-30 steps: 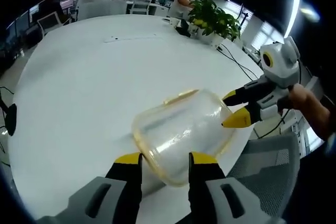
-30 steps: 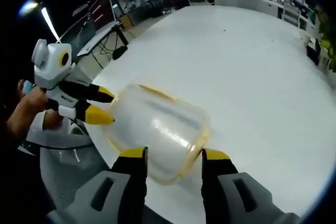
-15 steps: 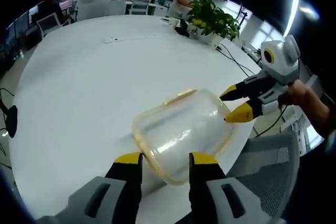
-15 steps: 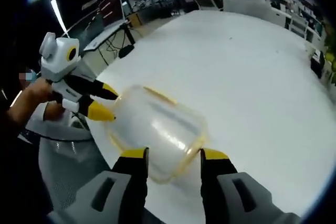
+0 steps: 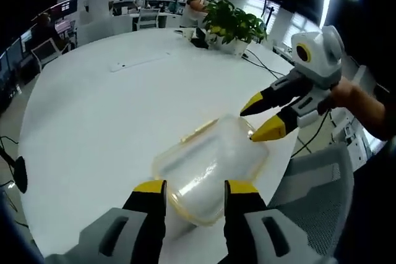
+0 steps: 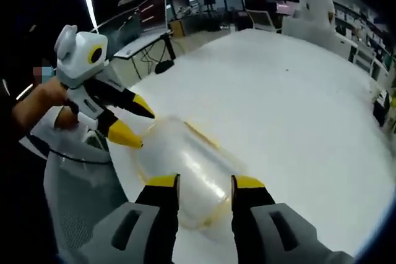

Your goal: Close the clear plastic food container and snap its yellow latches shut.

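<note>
The clear plastic container [image 5: 207, 165] with yellow trim lies on the white round table [image 5: 93, 122], near its edge. My left gripper [image 5: 195, 185] is open, with the container's near end between its yellow tips. In the left gripper view the right gripper [image 5: 258, 119] comes in from the right, open, its lower tip at the container's far corner. In the right gripper view the container [image 6: 185, 156] sits just ahead of my right gripper [image 6: 205, 180]. The left gripper [image 6: 137, 123] enters from the left, with its tips at the other end.
A grey mesh chair [image 5: 315, 196] stands at the table's edge below the container and appears as the chair [image 6: 74, 202] in the right gripper view. A potted plant [image 5: 232, 24] and cables sit at the far side. A flat strip [image 5: 139, 61] lies mid-table. Desks and people fill the background.
Both cameras have tilted and pulled back a little, so the container looks smaller. In the left gripper view the right gripper's tips have risen toward the container's upper far corner.
</note>
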The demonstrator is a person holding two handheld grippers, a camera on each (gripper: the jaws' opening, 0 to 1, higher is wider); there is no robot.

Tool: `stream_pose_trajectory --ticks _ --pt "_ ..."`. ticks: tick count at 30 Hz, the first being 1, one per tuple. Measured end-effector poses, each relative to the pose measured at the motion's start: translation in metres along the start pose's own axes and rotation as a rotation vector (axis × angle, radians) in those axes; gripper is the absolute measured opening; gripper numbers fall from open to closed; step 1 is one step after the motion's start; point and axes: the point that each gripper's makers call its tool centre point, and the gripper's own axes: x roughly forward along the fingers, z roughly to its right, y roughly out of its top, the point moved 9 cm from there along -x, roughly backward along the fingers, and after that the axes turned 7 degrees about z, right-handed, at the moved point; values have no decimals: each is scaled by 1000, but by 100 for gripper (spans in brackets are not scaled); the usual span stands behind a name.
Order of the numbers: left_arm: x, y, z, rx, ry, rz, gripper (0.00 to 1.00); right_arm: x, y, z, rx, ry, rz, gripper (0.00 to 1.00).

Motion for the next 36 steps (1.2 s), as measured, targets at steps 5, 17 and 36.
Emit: stream_pose_trajectory --ticks 5,17,36 --pt "6 5 6 57 -44 7 30 8 3 -1 -56 34 -4 24" --pt "24 12 17 150 -131 -5 27 27 13 1 -144 97 -7 17" --pt "33 6 35 286 -227 -27 28 44 25 -1 -273 190 -24 21"
